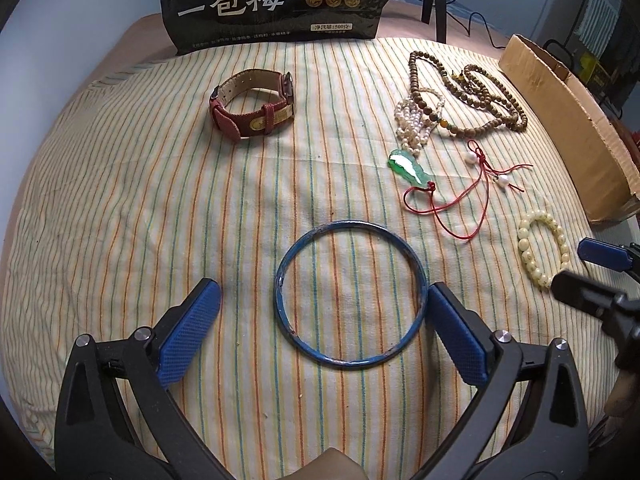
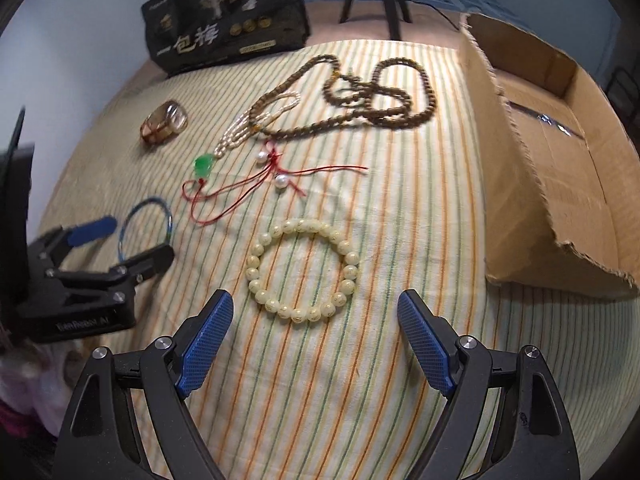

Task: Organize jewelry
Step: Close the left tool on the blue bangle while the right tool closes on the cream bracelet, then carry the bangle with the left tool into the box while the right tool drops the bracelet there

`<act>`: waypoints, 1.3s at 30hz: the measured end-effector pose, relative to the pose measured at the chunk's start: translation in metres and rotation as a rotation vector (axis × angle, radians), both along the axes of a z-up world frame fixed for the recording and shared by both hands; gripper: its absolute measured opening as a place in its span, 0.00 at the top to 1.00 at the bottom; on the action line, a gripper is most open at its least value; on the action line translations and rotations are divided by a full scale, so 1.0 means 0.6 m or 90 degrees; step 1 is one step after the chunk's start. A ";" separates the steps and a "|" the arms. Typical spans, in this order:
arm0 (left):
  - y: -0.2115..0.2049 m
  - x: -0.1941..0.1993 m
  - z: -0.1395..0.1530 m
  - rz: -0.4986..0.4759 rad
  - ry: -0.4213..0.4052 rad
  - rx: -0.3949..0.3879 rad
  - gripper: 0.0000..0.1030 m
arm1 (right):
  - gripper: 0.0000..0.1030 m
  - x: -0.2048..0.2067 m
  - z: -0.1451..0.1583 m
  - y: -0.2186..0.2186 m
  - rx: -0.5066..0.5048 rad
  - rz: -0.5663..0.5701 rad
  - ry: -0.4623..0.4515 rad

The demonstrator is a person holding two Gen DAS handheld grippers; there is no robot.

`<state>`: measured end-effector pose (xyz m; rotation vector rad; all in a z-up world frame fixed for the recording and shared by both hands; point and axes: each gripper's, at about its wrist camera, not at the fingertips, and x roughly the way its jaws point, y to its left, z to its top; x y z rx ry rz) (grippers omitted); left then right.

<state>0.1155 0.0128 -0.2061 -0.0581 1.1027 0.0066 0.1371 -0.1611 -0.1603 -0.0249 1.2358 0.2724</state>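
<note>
Left wrist: cardboard box [image 1: 568,120] beside jewelry

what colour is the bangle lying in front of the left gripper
Blue bangle, its paint worn in spots; clearest in the left wrist view.

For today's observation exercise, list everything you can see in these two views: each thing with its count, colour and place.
blue bangle: 1, blue, between left fingers
watch: 1, red strap, far left
cream bead bracelet: 1, cream, ahead of right gripper
wooden bead necklace: 1, brown, far centre
pearl strand: 1, white, beside the brown beads
jade pendant: 1, green, red cord
cardboard box: 1, brown, right
snack bag: 1, black, back
striped cloth: 1, cream
left gripper: open
right gripper: open
</note>
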 end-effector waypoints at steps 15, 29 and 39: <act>-0.011 -0.005 0.002 -0.012 -0.017 0.007 0.10 | 0.52 0.009 -0.014 0.006 -0.066 -0.001 -0.023; 0.007 -0.015 0.005 -0.016 -0.034 -0.021 0.27 | 0.94 -0.004 -0.008 0.018 -0.056 0.053 -0.033; 0.020 -0.032 0.033 0.003 -0.054 -0.040 0.28 | 0.94 -0.010 0.025 0.023 -0.044 0.067 -0.068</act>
